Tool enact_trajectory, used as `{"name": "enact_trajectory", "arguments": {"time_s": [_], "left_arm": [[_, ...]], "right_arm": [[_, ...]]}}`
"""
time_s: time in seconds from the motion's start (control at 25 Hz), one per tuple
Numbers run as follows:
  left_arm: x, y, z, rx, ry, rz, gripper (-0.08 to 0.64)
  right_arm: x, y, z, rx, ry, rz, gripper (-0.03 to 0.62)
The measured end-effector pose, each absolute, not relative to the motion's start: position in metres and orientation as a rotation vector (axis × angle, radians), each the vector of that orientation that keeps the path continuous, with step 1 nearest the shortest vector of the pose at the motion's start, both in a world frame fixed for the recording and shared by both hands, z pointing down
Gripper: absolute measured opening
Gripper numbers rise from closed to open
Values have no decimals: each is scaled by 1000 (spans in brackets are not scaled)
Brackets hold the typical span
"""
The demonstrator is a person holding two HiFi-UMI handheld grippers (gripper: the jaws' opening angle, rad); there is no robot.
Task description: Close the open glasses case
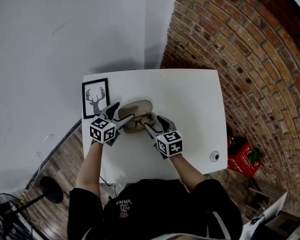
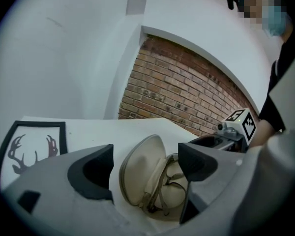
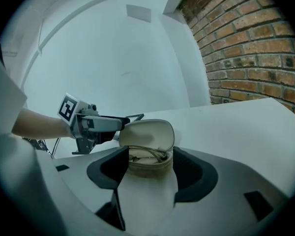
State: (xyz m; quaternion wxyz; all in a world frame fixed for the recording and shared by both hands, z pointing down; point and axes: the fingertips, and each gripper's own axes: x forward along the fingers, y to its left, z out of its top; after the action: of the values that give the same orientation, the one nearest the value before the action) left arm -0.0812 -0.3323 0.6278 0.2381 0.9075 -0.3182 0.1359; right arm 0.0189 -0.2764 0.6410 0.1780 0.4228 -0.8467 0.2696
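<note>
Sitting mid-way across the white table (image 1: 200,94): the glasses case (image 1: 138,109), beige, lid hinged open. The framed deer picture (image 1: 95,98) lies flat at the table's left edge, near the case but apart from it. Left gripper (image 1: 123,112) comes at the case from the left, jaws wide, lid and tray between them, no pad pressing on it. Right gripper (image 1: 153,122) comes from the right, jaws also wide, straddling the tray end without gripping. Glasses (image 2: 173,178) lie folded in the tray.
</note>
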Motion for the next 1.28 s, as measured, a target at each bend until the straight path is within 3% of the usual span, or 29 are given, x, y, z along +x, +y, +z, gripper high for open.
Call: {"name": "enact_trajectory", "arguments": {"time_s": [1.28], "left_arm": [[-47,-231,602,2730,-549,532,410]], "right_arm": [[39,-242,627,1320,-2375,804,249]]}}
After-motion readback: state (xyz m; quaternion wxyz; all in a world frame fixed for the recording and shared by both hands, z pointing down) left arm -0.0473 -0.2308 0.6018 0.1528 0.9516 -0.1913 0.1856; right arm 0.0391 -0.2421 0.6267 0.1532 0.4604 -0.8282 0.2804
